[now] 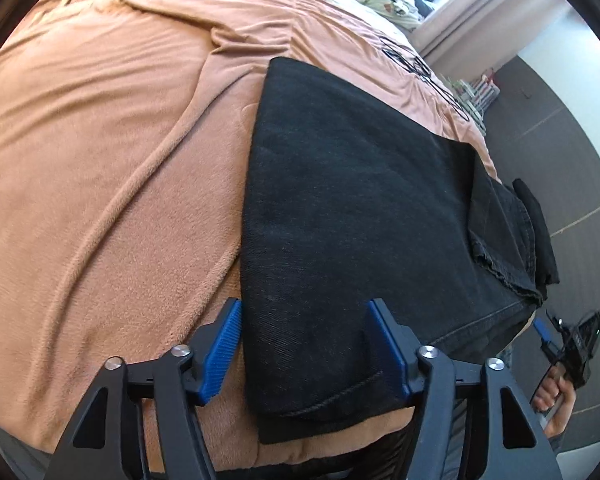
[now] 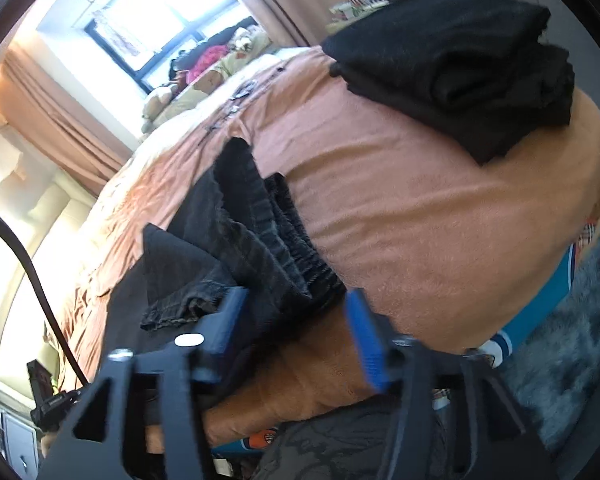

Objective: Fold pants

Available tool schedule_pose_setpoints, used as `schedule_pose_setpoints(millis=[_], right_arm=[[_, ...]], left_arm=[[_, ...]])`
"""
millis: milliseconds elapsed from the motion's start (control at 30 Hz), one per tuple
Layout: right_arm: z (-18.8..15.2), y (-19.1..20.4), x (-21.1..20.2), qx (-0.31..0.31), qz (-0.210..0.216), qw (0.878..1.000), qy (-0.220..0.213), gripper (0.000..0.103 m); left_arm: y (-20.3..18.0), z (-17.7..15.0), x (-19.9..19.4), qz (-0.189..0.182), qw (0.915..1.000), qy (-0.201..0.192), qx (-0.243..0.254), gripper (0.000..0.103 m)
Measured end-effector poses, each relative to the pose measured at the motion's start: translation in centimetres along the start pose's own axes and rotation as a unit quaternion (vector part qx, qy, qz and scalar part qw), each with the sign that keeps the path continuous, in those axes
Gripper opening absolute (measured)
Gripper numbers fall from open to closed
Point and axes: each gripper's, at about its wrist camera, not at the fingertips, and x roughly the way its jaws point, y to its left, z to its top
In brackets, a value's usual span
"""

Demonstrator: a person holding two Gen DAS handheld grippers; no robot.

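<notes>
Bed [image 1: 100,160], covered by an orange-brown blanket [image 1: 80,220] whose creases run from the near edge toward the far pillows; it fills most of both wrist views. Far end of the bed: a pale sheet with stuffed toys [image 2: 204,68] below a bright window [image 2: 160,20] flanked by curtains [image 2: 60,120].

Pants [image 1: 340,200], black denim, folded into a flat, roughly rectangular stack lying on the blanket near the right near edge of the bed. In the left wrist view a smooth upper layer covers most of the stack; at its right side a frayed hem and darker lower layers show beneath it. In the right wrist view the pants [image 2: 252,232] are seen end-on, with a gathered waistband and stacked folds visible.

Folded black garment [image 2: 460,72], a separate pile resting on the blanket well apart from the pants, at the upper right of the right wrist view.

Left gripper [image 1: 304,344], released: its blue pads [image 1: 220,356] stand wide apart, one on each side of the near corner of the pants, with fabric lying between them and not pinched.

Right gripper [image 2: 296,340], likewise released: jaws spread, the left pad close against the near end of the folded stack, the right pad over bare blanket; motion blur prevents judging whether the left pad touches the cloth. This gripper [image 1: 568,344], held in a hand [image 1: 552,400], appears at the right edge of the left wrist view, beside the bed.
</notes>
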Motion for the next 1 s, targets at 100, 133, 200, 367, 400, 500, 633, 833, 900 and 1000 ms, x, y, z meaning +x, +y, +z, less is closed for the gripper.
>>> schedule_pose_setpoints(millis=[100, 133, 200, 367, 400, 500, 633, 833, 900, 1000], right_arm=[[-0.5, 0.1, 0.5, -0.009, 0.016, 1.0, 0.016, 0.071], [-0.8, 0.1, 0.9, -0.01, 0.022, 0.999, 0.027, 0.071], [-0.9, 0.0, 1.8, -0.011, 0.024, 0.999, 0.041, 0.072], [-1.4, 1.0, 4.1, -0.024, 0.03, 0.997, 0.073, 0.072], [-1.4, 1.2, 4.4, -0.025, 0.025, 0.997, 0.074, 0.072], [-0.7, 1.4, 4.5, -0.029, -0.022, 0.997, 0.061, 0.072], [0.3, 1.3, 3.2, -0.04, -0.03, 0.998, 0.043, 0.072], [0.7, 0.5, 4.5, -0.038, -0.028, 0.997, 0.058, 0.072], [0.7, 0.2, 5.2, -0.026, -0.025, 0.998, 0.058, 0.072], [0.5, -0.4, 6.1, -0.004, -0.013, 0.998, 0.067, 0.06]], left_arm=[[1.0, 0.4, 0.2, -0.011, 0.9997, -0.003, -0.02, 0.059], [1.2, 0.6, 0.2, -0.014, 0.9996, -0.004, -0.023, 0.059], [1.5, 1.0, 0.2, -0.021, 0.9994, -0.005, -0.028, 0.059], [1.6, 2.7, 1.1, -0.034, 0.9989, -0.004, -0.034, 0.059], [1.6, 3.0, 1.3, -0.036, 0.9987, -0.003, -0.035, 0.059], [1.3, 4.1, 1.9, -0.037, 0.9987, -0.002, -0.035, 0.057], [1.3, 5.2, 2.7, -0.045, 0.9983, 0.001, -0.038, 0.056], [2.0, 6.3, 4.0, -0.077, 0.9947, -0.004, -0.068, 0.054], [2.1, 6.5, 4.3, -0.08, 0.9942, 0.0, -0.073, 0.034], [1.8, 6.6, 4.1, -0.071, 0.9953, -0.008, -0.066, 0.012]])
